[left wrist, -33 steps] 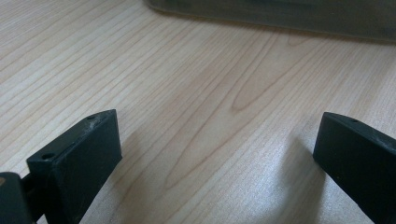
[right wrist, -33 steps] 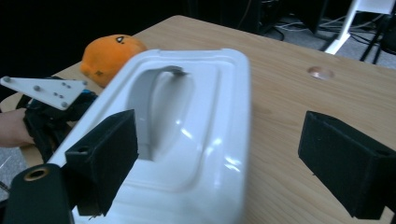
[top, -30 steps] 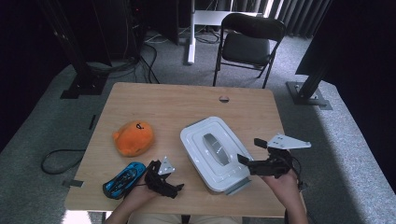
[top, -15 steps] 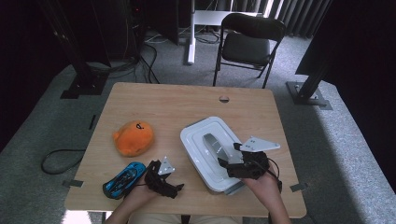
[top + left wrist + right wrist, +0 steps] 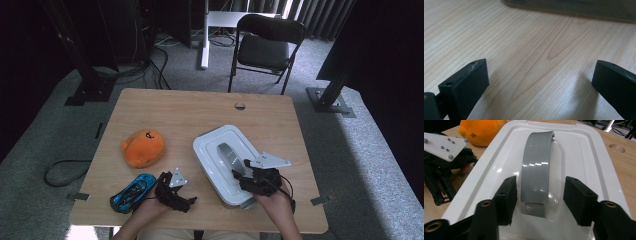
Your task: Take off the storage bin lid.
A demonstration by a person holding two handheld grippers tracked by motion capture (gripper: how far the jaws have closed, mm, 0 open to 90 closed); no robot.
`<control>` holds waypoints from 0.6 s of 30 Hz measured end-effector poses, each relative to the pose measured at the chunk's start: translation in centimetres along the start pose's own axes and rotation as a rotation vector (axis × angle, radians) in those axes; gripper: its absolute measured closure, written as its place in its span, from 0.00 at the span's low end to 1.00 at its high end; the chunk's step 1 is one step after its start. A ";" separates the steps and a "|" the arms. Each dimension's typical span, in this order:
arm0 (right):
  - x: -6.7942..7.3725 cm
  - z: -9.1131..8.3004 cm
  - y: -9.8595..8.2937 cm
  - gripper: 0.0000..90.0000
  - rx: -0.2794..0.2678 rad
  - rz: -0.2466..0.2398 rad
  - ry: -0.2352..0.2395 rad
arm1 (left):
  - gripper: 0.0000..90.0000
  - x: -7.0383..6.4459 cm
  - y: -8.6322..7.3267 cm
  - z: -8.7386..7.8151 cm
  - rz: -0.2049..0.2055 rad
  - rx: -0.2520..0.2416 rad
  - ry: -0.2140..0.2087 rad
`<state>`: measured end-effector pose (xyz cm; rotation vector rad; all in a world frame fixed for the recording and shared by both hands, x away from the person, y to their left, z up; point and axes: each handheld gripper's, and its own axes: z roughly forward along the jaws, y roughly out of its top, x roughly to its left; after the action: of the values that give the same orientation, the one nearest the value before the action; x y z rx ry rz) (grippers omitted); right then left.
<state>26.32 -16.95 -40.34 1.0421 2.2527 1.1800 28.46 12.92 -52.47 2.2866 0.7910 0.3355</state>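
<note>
A: Where is the white lidded box (image 5: 224,162) found?

B: It is set on the wooden table (image 5: 190,112), right of centre, near the front edge. An orange plush toy (image 5: 143,147) is seen well to its left, and a blue toy car (image 5: 131,191) lies at the front left.

A: How is the right gripper (image 5: 539,192) held?

B: Its jaws are spread, one on each side of the lid's grey handle (image 5: 537,167), with gaps left on both sides; nothing is grasped.

A: And the left gripper (image 5: 540,80)?

B: It is rested low over bare tabletop beside the car, jaws wide apart, nothing between them
</note>
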 end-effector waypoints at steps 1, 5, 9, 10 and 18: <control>0.1 0.0 0.0 0.53 -0.002 0.001 0.004 | 0.02 0.0 0.0 0.0 0.000 0.000 0.000; 0.3 0.0 -0.2 0.59 -0.017 0.012 0.009 | 0.02 0.0 0.0 0.0 0.000 0.001 -0.001; 0.6 0.2 -0.4 0.71 -0.030 0.009 -0.014 | 0.02 0.0 0.0 0.0 0.000 0.000 0.000; 0.6 0.2 -0.4 0.71 -0.030 0.009 -0.014 | 0.02 0.0 0.0 0.0 0.000 0.000 0.000; 0.9 0.2 -0.4 0.75 -0.033 -0.009 -0.019 | 0.02 0.0 0.0 0.0 -0.005 -0.001 0.003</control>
<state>25.72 -16.30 -40.81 1.0255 2.2136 1.1942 28.47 12.93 -52.47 2.2835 0.7974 0.3374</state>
